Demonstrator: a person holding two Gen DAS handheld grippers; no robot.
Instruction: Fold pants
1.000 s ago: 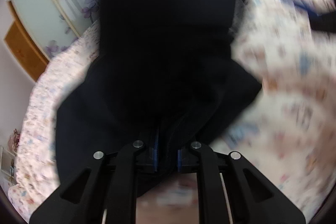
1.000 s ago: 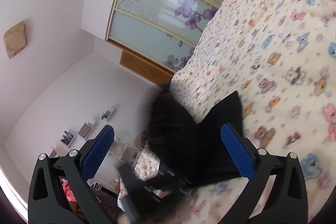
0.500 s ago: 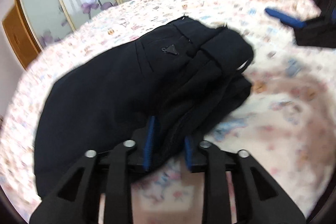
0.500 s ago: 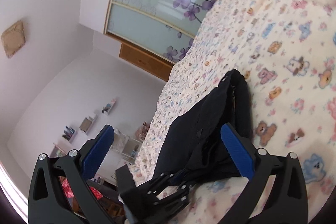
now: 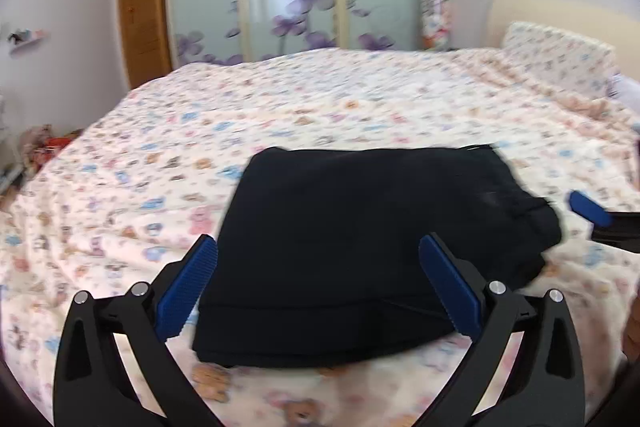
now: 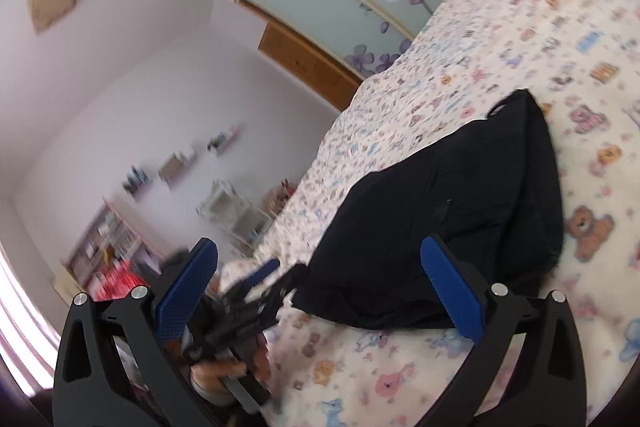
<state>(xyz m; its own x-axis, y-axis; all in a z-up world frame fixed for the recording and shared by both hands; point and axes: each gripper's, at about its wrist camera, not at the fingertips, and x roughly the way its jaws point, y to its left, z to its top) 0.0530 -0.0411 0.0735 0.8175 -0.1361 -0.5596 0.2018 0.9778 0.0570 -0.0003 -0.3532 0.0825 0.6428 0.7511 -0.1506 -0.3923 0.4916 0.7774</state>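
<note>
Pants (image 5: 372, 247): black, lying as a compact folded bundle on the bed (image 5: 200, 131).
Left gripper (image 5: 320, 287): spread wide, nothing held.
Right gripper (image 6: 320, 287): spread wide, nothing held.
Handling: judged soft, limp, light; best pinched at a layered edge.

The black fabric pants (image 5: 360, 247) lay folded into a compact, roughly rectangular bundle flat on the bed, one end bunched thicker and slightly rumpled.
</note>
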